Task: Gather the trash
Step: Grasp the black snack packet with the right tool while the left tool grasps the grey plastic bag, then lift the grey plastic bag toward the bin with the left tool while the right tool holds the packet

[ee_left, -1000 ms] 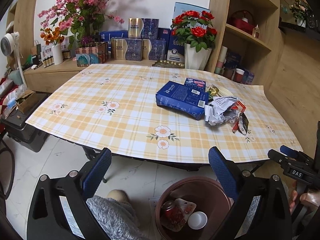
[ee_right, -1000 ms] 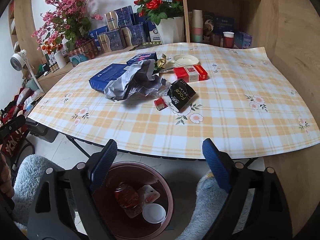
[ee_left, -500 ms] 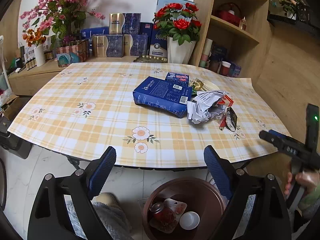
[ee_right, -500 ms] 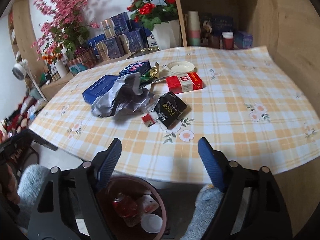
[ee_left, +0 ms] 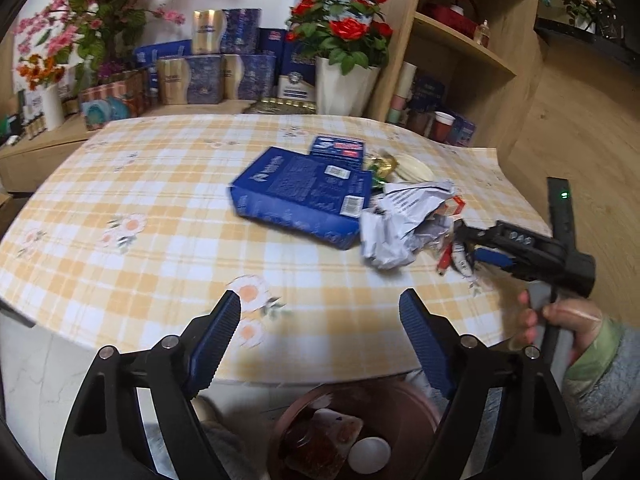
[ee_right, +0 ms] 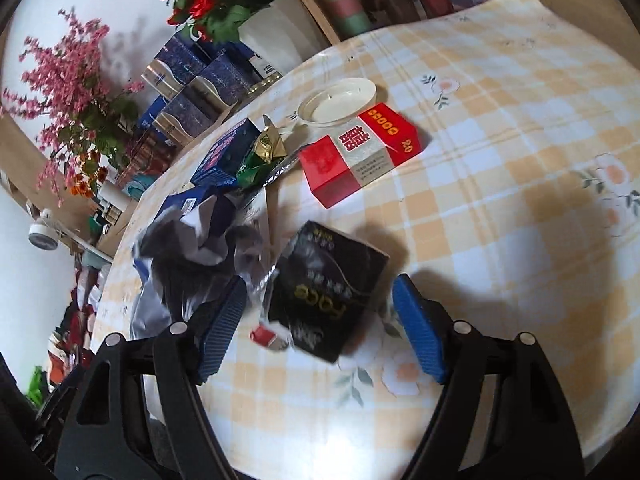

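The worktop (ee_left: 160,208) wears yellow-and-white check with orange flowers. A blue box (ee_left: 300,194), a crumpled white paper (ee_left: 400,228), a red-and-silver packet (ee_right: 360,156) and a black box (ee_right: 328,292) with gold lettering.

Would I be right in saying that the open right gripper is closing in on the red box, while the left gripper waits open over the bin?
Not quite: the right gripper is open around the black packet, not the red box, which lies farther back, as the right wrist view shows. The left gripper is indeed open above the bin.
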`<action>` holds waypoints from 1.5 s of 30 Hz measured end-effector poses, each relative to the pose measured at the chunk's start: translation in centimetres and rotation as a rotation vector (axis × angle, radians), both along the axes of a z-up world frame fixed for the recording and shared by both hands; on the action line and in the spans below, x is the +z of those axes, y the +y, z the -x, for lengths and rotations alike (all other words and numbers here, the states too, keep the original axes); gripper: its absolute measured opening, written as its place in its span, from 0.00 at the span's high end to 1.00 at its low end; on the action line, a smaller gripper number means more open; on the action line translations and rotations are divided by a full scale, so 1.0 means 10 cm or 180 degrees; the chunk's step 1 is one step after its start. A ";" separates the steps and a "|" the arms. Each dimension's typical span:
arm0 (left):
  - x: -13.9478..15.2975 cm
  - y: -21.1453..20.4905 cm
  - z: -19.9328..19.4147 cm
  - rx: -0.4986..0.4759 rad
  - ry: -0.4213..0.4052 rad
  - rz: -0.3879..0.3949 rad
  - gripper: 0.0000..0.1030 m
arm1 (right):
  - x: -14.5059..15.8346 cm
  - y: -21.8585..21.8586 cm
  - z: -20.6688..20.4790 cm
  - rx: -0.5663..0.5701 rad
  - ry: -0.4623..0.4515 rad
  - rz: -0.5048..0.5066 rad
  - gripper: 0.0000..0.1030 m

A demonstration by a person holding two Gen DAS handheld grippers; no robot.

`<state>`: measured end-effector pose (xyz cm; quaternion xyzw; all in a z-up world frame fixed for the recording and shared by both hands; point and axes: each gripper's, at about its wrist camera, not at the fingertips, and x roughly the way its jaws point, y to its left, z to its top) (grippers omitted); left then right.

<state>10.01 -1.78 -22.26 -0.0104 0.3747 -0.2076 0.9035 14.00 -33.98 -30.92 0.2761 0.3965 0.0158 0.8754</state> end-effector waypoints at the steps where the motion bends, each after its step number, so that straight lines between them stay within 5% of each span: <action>1: 0.00 -0.06 -0.06 -0.0047 0.0025 0.0020 0.23 | -0.01 0.01 -0.02 0.0038 0.0030 0.0009 0.47; 8: 0.14 -0.51 -0.54 -0.0479 0.0132 0.0276 0.23 | 0.13 -0.09 0.14 -0.0044 -0.0200 0.0026 0.65; 18: 0.01 -1.34 -0.94 -0.1113 -0.0171 -0.0491 0.23 | 0.25 -0.26 0.40 -0.0227 -0.0376 0.0069 0.71; 24: -0.17 -1.54 -1.06 -0.1089 -0.0091 -0.0614 0.43 | 0.23 -0.33 0.48 -0.0286 -0.0391 -0.0009 0.71; 28: -0.20 -1.53 -1.00 -0.1063 -0.0165 -0.0725 0.71 | 0.27 -0.32 0.53 -0.0283 -0.0429 -0.0009 0.71; 37: 0.37 -1.19 -0.80 -0.0910 -0.0217 -0.0239 0.77 | 0.50 -0.25 0.74 -0.0248 -0.0599 0.0036 0.71; 45: 0.62 -0.60 -0.25 -0.0796 0.0103 0.0335 0.76 | 0.76 -0.04 1.07 -0.0088 -0.0714 0.0175 0.71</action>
